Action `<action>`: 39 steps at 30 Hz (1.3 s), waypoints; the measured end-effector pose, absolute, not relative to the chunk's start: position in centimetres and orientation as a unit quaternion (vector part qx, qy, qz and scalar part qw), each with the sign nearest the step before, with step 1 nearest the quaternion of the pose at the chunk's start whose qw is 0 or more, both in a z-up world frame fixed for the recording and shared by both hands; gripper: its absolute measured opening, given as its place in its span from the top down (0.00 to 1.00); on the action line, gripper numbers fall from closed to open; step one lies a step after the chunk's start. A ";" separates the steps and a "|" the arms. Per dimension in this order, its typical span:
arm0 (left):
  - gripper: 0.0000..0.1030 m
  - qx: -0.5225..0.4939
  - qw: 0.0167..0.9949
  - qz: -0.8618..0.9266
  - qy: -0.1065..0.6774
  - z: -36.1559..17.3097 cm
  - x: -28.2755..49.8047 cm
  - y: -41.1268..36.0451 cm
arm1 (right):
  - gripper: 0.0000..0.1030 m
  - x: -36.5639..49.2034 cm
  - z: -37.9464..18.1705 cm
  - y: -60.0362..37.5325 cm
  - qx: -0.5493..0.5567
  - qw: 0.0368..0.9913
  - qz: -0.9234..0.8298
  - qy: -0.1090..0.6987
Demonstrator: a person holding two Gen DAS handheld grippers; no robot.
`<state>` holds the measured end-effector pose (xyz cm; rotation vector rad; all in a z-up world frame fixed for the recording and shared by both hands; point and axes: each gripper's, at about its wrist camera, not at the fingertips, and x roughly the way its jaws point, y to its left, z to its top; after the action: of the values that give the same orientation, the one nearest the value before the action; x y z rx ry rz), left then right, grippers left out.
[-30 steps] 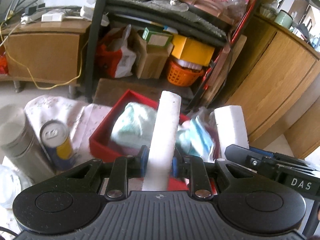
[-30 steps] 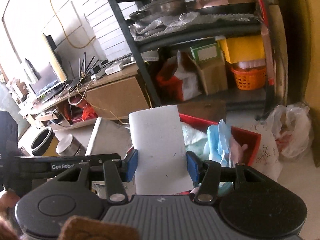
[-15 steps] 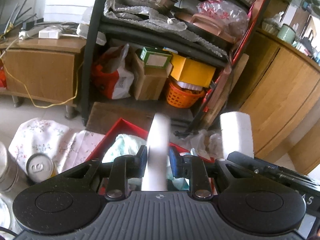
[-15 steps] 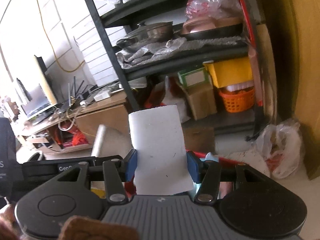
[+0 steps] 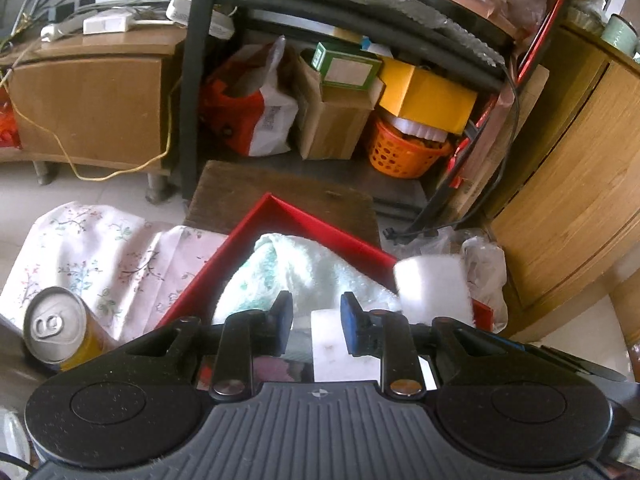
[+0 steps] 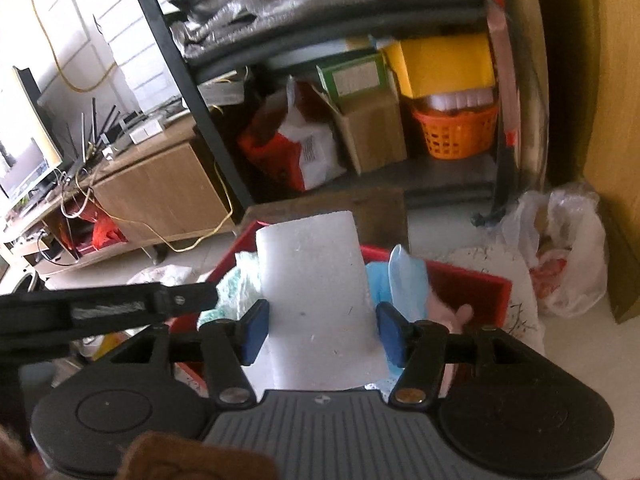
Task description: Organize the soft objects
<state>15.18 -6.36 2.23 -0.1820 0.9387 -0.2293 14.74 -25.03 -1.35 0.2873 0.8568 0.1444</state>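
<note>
A red box (image 5: pixel 280 216) holds a pale green towel (image 5: pixel 304 268) and blue cloth (image 6: pixel 396 276). My left gripper (image 5: pixel 315 324) hangs over the box with its jaws apart. A white foam block (image 5: pixel 336 344) lies below and between them, against the right pad, no longer gripped. My right gripper (image 6: pixel 322 330) is shut on a second white foam block (image 6: pixel 316 296) and holds it upright above the box (image 6: pixel 468 284). That block also shows in the left wrist view (image 5: pixel 432 288).
A drink can (image 5: pixel 54 326) and floral cloth (image 5: pixel 100 252) lie left of the box. A black shelf rack (image 5: pixel 192 80) with cartons and an orange basket (image 5: pixel 404 152) stands behind. A wooden cabinet (image 5: pixel 580 168) is right; a plastic bag (image 6: pixel 568 248) lies on the floor.
The left gripper has opened and let go of its long foam block, which dropped down into the box. Both grippers lifted, then came back down over the box. The right still holds its block.
</note>
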 end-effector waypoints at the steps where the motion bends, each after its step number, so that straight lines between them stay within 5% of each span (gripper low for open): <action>1: 0.75 -0.086 0.883 -0.110 0.449 2.4 15.0 -6.3 | 0.68 14.6 -1.4 -24.9 0.136 0.898 0.065 0.414; 7: 0.70 -0.073 0.884 -0.114 0.448 3.1 14.0 -6.3 | 0.57 13.6 -0.2 -25.4 0.139 0.905 0.049 0.399; 20: 0.60 -0.035 0.891 -0.114 0.439 3.9 11.0 -6.9 | 0.56 10.0 1.7 -25.1 0.126 0.915 0.036 0.382; 27: 0.43 -0.029 0.894 -0.111 0.434 4.2 9.3 -6.7 | 0.56 8.9 2.0 -25.1 0.122 0.918 0.028 0.375; 39: 0.39 -0.005 0.908 -0.097 0.408 5.1 7.3 -6.5 | 0.56 7.8 2.1 -26.1 0.133 0.920 0.015 0.368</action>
<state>7.29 -6.49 5.15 -0.0110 0.8413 -0.1998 7.77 -26.07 2.14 0.2725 0.7570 0.0316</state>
